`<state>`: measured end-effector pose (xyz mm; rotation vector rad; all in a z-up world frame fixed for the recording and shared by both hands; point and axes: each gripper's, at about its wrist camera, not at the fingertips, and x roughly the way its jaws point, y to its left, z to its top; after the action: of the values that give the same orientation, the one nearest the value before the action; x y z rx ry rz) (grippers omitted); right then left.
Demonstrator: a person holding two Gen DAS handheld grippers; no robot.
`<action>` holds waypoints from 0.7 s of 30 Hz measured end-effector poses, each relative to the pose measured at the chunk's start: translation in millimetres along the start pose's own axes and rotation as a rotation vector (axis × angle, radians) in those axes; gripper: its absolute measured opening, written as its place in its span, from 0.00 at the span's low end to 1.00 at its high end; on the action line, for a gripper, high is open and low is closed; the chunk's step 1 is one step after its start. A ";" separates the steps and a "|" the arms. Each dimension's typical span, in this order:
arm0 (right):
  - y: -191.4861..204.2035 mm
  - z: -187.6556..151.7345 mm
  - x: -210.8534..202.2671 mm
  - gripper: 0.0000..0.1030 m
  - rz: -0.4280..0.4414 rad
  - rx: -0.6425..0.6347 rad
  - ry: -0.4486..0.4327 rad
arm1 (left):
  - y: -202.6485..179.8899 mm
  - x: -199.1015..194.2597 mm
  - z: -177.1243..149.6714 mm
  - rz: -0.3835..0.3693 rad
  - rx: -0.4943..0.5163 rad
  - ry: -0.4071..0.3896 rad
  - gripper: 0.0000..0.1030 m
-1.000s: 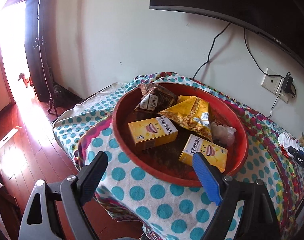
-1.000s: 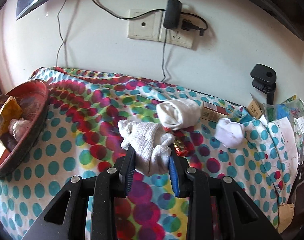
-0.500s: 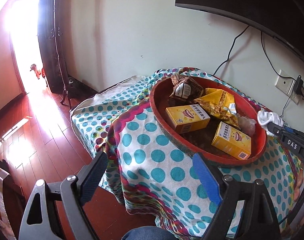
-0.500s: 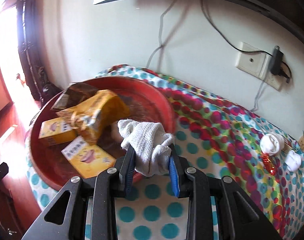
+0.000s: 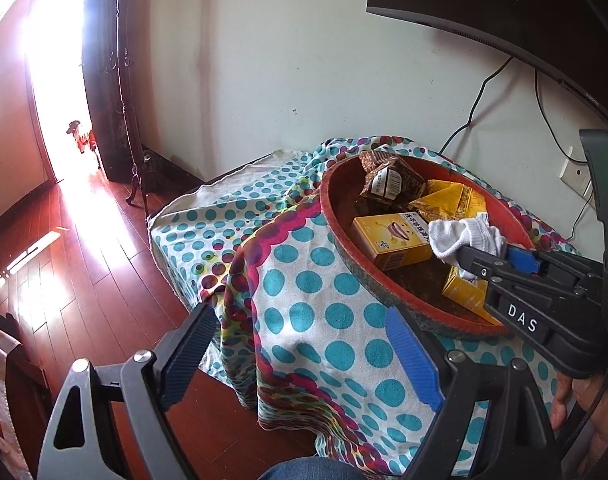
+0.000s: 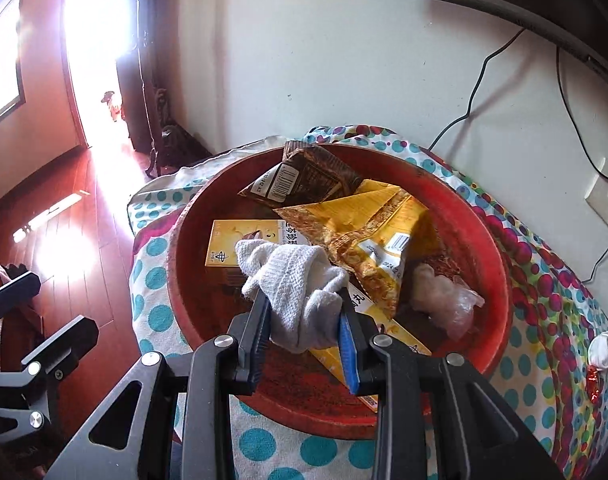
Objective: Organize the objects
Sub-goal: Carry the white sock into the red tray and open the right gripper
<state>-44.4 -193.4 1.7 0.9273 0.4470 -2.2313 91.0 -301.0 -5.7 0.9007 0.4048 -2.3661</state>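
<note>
Sock [image 6: 299, 284], white, ribbed knit, bunched and folded, sitting clamped between pads of right gripper [image 6: 306, 330]; toe end bulging out ahead of the fingertips, cuff sagging grey just below them. Hanging over the round red basin [image 6: 500, 264], directly ahead of and under that gripper. Lying just beyond the sock: flat yellow carton [image 6: 243, 246], hard-edged, printed. Ahead and to the right: crumpled yellow foil packet [image 6: 380, 236], creased and glossy; further ahead, brown wrapper [image 6: 304, 178] with barcode; right of the pads, clear plastic bag [image 6: 444, 294], wrinkled, pale contents. Basin resting on polka-dot cloth [image 6: 544, 280], soft, draping off the edge.

Left gripper [image 5: 304, 350] standing wide apart, holding nothing, pointing at draped cloth short of the basin; basin lying ahead and to its right.
</note>
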 end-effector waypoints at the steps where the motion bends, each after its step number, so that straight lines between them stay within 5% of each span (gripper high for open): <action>1: -0.5 -0.6 4.8 0.27 0.005 -0.002 0.009 | -0.2 1.0 -0.2 0.000 0.002 0.003 0.86; 21: 11.8 -0.6 32.3 0.31 -0.009 -0.062 0.020 | -25.2 5.9 -7.0 0.001 0.125 0.017 0.86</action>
<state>-52.7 -216.2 -22.7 0.9173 0.5270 -2.2057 75.7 -280.2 -13.0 0.9778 0.2658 -2.4062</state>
